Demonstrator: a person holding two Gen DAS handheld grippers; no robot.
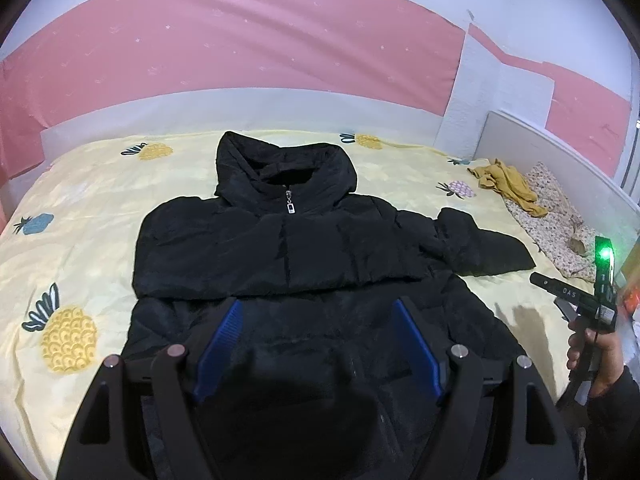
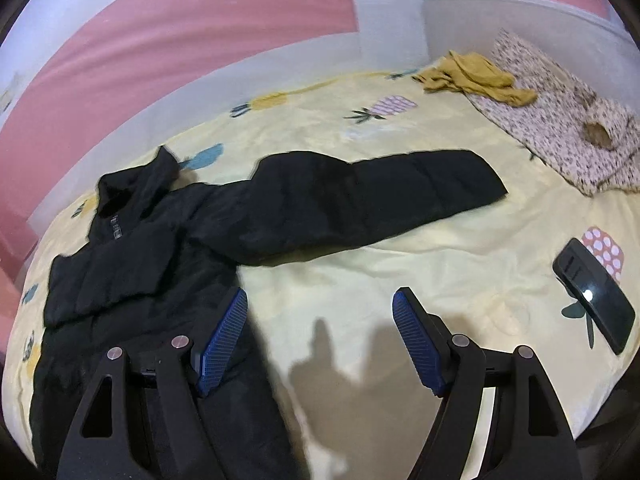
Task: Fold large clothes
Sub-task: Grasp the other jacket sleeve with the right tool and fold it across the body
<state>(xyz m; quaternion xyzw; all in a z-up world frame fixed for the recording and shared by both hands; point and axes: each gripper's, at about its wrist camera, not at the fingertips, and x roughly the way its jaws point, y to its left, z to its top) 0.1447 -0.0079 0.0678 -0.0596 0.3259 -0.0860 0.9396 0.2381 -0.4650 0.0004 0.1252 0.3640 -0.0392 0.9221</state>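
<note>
Lying face up on a yellow pineapple-print bedsheet is a black hooded puffer jacket, zipped to the collar, with its hood toward the pink-and-white wall. One sleeve is folded across the chest, reaching from the left side of the left wrist view over the zip line. The other sleeve lies stretched out flat on the sheet, away from the body of the jacket, its cuff pointing toward the floral cloth at the bed's far side.

The left gripper hangs above the lower front of the jacket. Its blue-padded jaws stand wide apart with nothing between them; no contact with the fabric is evident.

The right gripper hangs over bare sheet just beside the jacket's hem edge, below the outstretched sleeve. Its jaws are likewise spread wide and empty; their shadow falls on the sheet between them. In the left wrist view the same tool appears at the right edge, carried in a hand, with a green light lit on its body.

A mustard-yellow garment lies crumpled on the floral cloth near the white headboard. A black smartphone rests on the sheet, well apart from the jacket.
</note>
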